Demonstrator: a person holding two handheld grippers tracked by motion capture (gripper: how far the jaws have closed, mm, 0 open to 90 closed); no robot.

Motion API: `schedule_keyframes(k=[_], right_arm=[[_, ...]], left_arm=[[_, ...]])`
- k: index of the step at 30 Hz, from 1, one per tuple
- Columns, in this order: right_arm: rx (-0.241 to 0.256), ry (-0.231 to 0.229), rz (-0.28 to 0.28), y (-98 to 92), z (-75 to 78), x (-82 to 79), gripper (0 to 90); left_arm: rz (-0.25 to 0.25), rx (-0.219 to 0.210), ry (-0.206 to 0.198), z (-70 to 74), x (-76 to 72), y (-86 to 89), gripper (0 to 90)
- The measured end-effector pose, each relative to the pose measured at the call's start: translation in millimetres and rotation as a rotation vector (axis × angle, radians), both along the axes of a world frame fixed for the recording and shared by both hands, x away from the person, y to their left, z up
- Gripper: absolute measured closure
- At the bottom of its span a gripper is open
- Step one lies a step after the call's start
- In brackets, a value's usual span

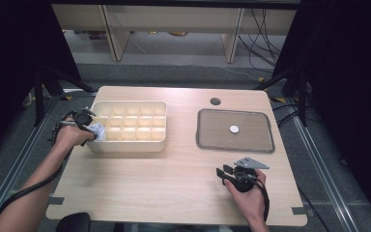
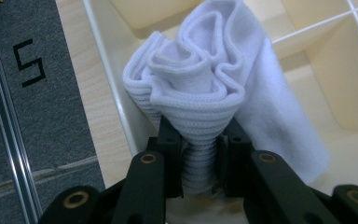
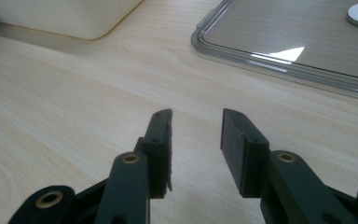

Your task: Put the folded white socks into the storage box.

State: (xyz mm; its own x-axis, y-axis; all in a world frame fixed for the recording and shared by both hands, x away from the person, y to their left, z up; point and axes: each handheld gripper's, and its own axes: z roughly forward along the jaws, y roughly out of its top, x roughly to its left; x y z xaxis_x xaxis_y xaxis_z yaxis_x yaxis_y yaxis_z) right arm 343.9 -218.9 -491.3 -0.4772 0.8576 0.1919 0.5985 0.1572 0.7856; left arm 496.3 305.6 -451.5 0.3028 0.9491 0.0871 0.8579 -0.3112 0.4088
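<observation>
- Left gripper [image 2: 199, 154] pinched a white cloth [image 2: 205, 88] at the left end of the box [image 1: 125, 145], over its near-left compartment; the jaws were pressed onto a bunched neck of fabric, and the rest bloomed above them in loose folds.
- Right gripper [image 3: 196, 140] hovered low over bare table [image 3: 51, 93], jaws spread and holding nothing, well apart from the box, near the tray [image 3: 279, 60].
- Risk: the grip was on a narrow gather only. A quick move could let the ribbed knit slide out, and the cloth would likely drop across the box rim instead of into a cell.
- Risk: one loose flap hung toward the divider [image 2: 317, 28]. It could snag on that thin wall or drape over into the neighbouring cell when lowered.
- Risk: the box looked light; a push against its left wall might shove it along the smooth table.
- Cloth: white, soft, fine ribbed weave, rounded rolled edges, limp and springy.
- Box: cream plastic, rounded corners, thin straight dividers forming a grid of square cells.
- Tray: clear greyish plastic, shallow, rounded corners, raised lip, glossy; a small white disc [image 1: 234, 129] lay on it.
- Table: pale wood grain, matte, with a round cable hole [image 1: 215, 101] near the far edge.
</observation>
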Motion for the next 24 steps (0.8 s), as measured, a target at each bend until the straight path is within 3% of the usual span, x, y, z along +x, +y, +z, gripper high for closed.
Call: schedule_keyframes(k=[3,7,11,12,15,16,19,20,23,24], right_arm=[[-0.005,-0.005,-0.002,-0.4,0.1,-0.1,64.1],[0.016,0.027,-0.013,2.0,0.7,-1.8,64.1],[0.027,0.002,-0.015,2.4,-0.7,-0.8,64.1],[0.029,0.023,-0.011,2.6,0.0,-1.3,64.1],[0.014,0.019,-0.013,1.9,0.7,-1.5,64.1],[0.024,0.035,-0.017,2.7,1.1,-2.3,64.0],[0.038,0.025,-0.013,3.5,0.3,-1.3,63.7],[0.022,0.003,0.002,1.4,-0.4,0.7,63.5],[0.000,0.005,-0.002,0.1,1.2,0.6,62.7],[0.001,0.008,-0.006,0.3,1.4,0.6,62.6]], left_arm=[[0.001,-0.001,0.004,-0.9,0.2,0.2,74.3],[0.005,-0.015,0.016,-2.4,0.8,1.2,74.4],[0.000,-0.007,0.022,-2.3,1.6,0.8,74.4],[0.001,-0.006,0.023,-2.3,1.6,0.6,74.4],[-0.001,-0.009,0.021,-2.3,1.5,1.0,74.4],[0.002,-0.019,0.017,-2.3,0.8,1.9,74.3],[0.007,-0.046,0.007,-2.1,-0.5,4.1,73.8],[0.010,-0.051,0.003,-2.1,-1.1,4.5,73.4],[0.007,-0.070,-0.019,-0.8,-2.9,6.5,71.9],[-0.024,-0.050,-0.027,0.1,-2.2,9.1,71.3]])
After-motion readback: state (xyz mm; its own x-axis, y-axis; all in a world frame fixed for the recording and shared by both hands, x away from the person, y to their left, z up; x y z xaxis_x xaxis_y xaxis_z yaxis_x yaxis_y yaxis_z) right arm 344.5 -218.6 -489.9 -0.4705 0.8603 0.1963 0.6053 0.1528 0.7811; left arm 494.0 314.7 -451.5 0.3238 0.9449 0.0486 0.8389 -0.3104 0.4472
